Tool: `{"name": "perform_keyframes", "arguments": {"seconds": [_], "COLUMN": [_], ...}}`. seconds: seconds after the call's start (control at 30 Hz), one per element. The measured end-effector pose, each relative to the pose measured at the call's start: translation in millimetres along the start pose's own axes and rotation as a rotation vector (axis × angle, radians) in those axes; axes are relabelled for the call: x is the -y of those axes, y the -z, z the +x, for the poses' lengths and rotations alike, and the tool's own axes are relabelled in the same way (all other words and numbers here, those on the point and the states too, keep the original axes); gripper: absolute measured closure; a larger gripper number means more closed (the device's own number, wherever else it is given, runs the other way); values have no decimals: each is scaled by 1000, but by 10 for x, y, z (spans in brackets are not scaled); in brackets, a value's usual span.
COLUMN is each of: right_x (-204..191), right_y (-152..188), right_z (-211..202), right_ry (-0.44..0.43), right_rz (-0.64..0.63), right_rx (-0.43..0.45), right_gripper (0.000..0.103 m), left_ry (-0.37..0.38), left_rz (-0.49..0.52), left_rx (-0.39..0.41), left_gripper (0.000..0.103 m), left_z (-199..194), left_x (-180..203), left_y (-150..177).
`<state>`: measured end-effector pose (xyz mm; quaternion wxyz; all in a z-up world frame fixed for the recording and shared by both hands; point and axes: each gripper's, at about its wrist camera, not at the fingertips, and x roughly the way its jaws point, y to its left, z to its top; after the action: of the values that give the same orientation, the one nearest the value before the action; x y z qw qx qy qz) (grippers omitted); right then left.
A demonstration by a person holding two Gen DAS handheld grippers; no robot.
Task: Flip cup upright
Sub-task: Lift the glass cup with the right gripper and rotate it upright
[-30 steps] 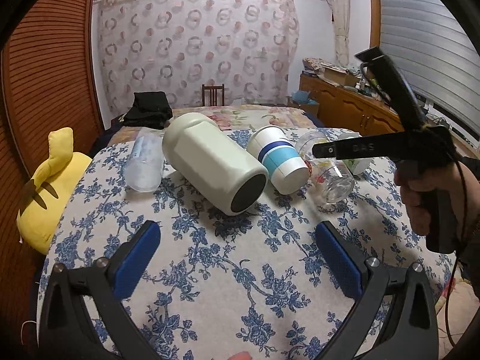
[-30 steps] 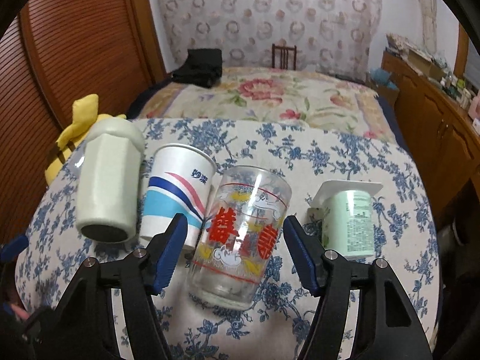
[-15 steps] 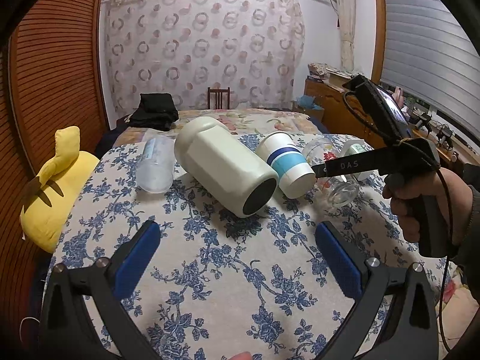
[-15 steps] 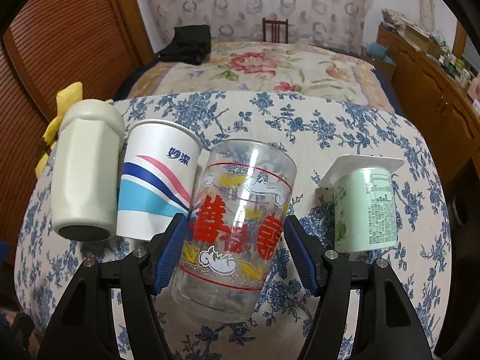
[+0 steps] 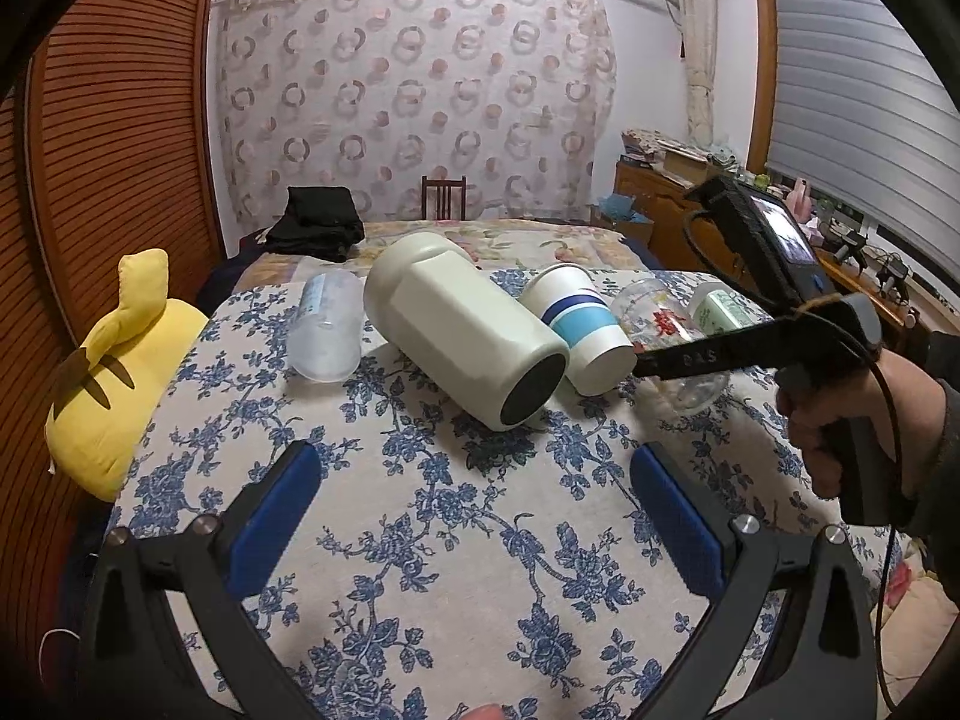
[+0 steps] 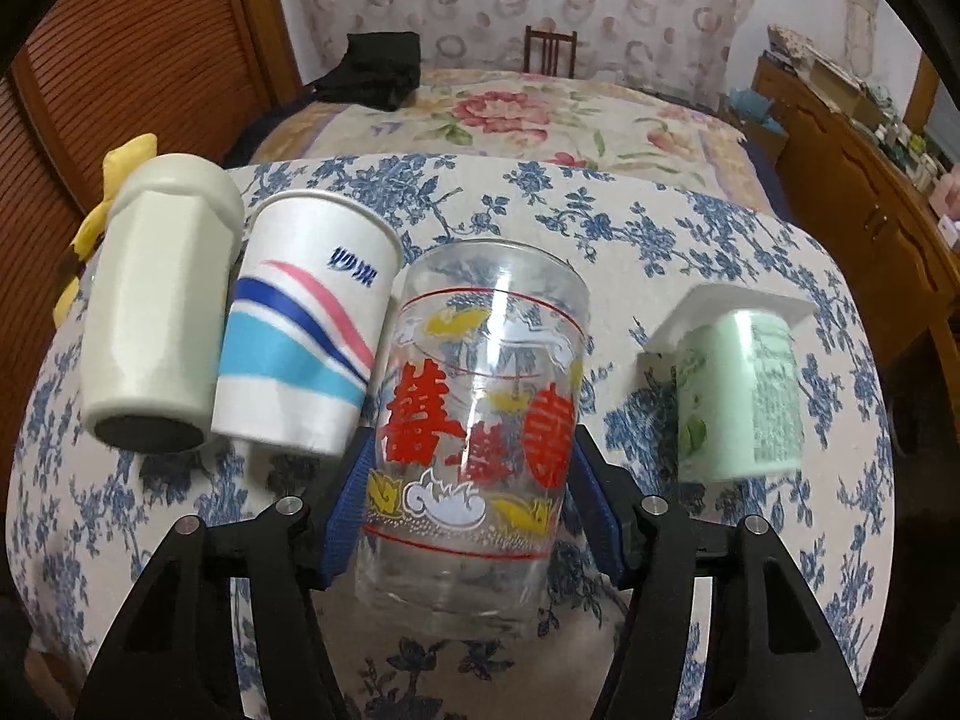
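Glass cup (image 6: 480, 420): clear printed glass lying on its side on the floral table (image 6: 630, 228), base toward the near edge and mouth toward the far side, between the paper cup (image 6: 306, 348) on its left and the green yogurt pot (image 6: 741, 396) on its right.

Right tool (image 6: 471, 510): its blue pads sit against both flanks of the glass near the base, so it looks clamped on the glass or only just closing; firm contact is a judgement, since the glass hides the pad faces.

Left tool (image 5: 474, 516): spread wide and holding nothing, hovering over the near part of the table, well short of the cream bottle (image 5: 462, 330).

Slip risk: smooth glass and a hold low on the body; if the pads bite weakly, the glass may rotate or slide out as it is tipped up.

Neighbour risk: the paper cup lies just beside the glass, perhaps touching; swinging the mouth upward could nudge it, and it in turn rests against the cream bottle, which could roll.

Right-side risk: the yogurt pot is near but apart; a sideways drift would knock it.

Landing risk: the cloth looks soft and slightly uneven, so a glass set down tilted may topple again.

Frosted plastic cup (image 5: 327, 327): on its side at the far left, clear of the move.
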<state>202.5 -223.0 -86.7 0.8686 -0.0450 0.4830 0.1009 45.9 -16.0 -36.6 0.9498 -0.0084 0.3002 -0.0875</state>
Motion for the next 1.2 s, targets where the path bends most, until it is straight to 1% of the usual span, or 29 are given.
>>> {"name": "perform_keyframes", "arguments": {"seconds": [0.13,0.3,0.4,0.5,0.67,0.9,1.03,1.2], "right_x": [54,89,-1,-166,-402,-689,-708,-699], "right_y": [127,281,433,617,804,905,937,942], "right_z": [-109,-367,-554,-662,-650,-575,-506,-504], "right_ry": [-18,-62,-106,-161,-238,-250,-228,-235], "right_rz": [10,3,-25,-60,-86,-150,-161,-157], "right_rx": [19,66,79,69,32,15,0,2], "right_gripper": [42,43,43,43,43,42,42,41], "left_ry": [-1,-3,-4,-4,-14,-23,-24,-22], "left_rz": [-8,-15,-21,-29,-31,-39,-39,-34], "left_rx": [0,1,0,-1,-2,-5,-9,-21], "left_gripper": [0,0,0,0,0,0,0,0], "left_z": [-15,-43,-70,-112,-163,-175,-170,-141], "left_x": [-27,-60,-82,-112,-149,-197,-206,-171], "left_y": [12,26,40,65,67,53,54,48]}}
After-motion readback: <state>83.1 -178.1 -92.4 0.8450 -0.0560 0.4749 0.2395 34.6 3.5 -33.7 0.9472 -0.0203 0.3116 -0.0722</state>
